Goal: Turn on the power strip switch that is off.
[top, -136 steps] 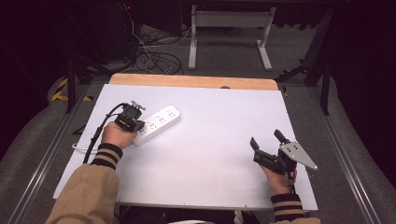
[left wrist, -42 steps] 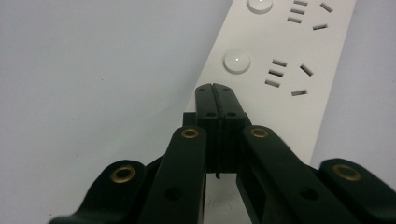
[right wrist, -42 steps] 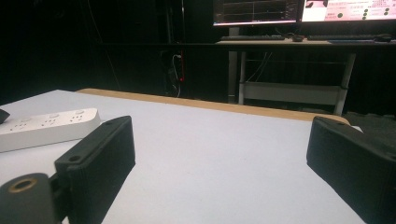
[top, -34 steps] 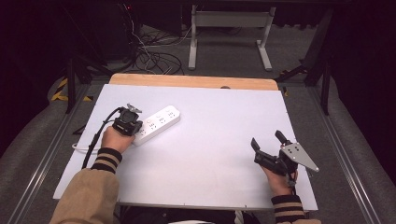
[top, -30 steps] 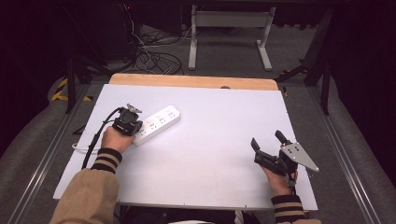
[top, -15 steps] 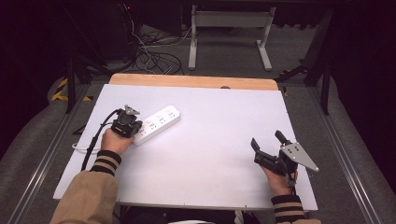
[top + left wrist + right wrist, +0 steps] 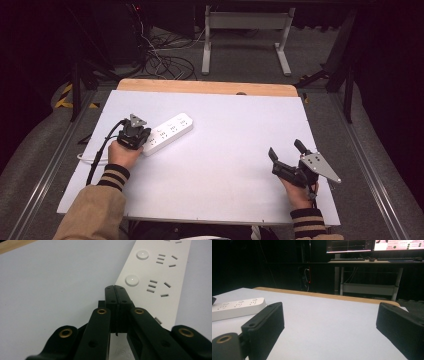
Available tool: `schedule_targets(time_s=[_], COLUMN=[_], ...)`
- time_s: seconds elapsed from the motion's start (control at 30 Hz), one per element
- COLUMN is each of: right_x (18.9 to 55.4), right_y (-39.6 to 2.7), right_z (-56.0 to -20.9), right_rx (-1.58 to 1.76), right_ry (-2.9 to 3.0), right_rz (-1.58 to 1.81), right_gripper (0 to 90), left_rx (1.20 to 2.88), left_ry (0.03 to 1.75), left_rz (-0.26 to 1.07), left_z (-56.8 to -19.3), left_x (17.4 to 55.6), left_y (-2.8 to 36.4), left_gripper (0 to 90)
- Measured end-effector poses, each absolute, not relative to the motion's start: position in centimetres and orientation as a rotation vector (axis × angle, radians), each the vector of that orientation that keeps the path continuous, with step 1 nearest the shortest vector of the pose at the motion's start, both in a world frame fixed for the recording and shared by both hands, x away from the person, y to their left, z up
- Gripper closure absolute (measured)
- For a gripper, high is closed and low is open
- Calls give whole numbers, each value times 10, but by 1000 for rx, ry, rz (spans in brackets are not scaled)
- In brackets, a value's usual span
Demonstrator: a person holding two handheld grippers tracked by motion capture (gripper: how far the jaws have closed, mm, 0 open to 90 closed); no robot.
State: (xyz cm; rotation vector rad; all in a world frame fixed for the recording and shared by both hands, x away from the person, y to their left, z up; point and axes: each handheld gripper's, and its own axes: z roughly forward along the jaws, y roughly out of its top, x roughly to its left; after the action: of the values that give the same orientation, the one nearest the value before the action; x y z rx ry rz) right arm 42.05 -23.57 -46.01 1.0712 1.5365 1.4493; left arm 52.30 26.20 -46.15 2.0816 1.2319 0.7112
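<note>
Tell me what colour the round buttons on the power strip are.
White, same as the power strip body; the round buttons show best in the left gripper view.

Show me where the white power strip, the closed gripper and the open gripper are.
power strip (image 7: 170,131): high view, middle of its top face.
left gripper (image 7: 115,288): left gripper view, tips of its shut jaws.
right gripper (image 7: 285,148): high view, gap between its open jaws.

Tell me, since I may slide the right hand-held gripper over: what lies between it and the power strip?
Nothing: in the high view, only bare white table top separates the open right hand-held gripper from the power strip.
</note>
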Motion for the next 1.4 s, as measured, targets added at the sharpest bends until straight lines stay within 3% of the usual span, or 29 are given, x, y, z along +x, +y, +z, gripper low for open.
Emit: schedule_targets(time_s=[0.13, 0.33, 0.47, 0.53, 0.77, 0.97, 1.07, 1.1, 1.13, 1.23, 1.4], right_x=[421, 420, 420, 420, 420, 422, 422, 422, 422, 421, 421], right_y=[-236, -236, -236, -237, -234, -235, -235, -235, -235, -235, -235], right_z=[-460, -460, -460, -459, -459, -459, -459, -459, -459, -459, -459], right_rx=[1071, 1073, 1072, 1071, 1053, 1052, 1053, 1049, 1050, 1053, 1051], right_ry=[1535, 1534, 1530, 1527, 1526, 1524, 1525, 1524, 1522, 1518, 1507], right_rz=[1448, 1448, 1451, 1453, 1455, 1457, 1460, 1459, 1456, 1454, 1438], right_gripper=[82, 82, 83, 83, 91, 91, 91, 91, 91, 85, 71], left_rx=[2010, 1754, 1545, 1515, 1346, 1293, 1282, 1281, 1277, 1250, 1207], left_ry=[1217, 1141, 1038, 985, 1061, 1102, 1052, 1032, 1032, 1066, 1129], left_rz=[738, 855, 978, 1040, 1062, 1095, 1128, 1140, 1166, 1234, 1298], left_z=[-459, -441, -435, -437, -430, -431, -433, -435, -435, -436, -436], left_x=[519, 498, 463, 442, 406, 400, 399, 400, 401, 404, 406], left_y=[267, 279, 288, 293, 324, 333, 332, 331, 330, 326, 323], left_gripper=[900, 900, 897, 798, 895, 881, 634, 378, 378, 7, 0])
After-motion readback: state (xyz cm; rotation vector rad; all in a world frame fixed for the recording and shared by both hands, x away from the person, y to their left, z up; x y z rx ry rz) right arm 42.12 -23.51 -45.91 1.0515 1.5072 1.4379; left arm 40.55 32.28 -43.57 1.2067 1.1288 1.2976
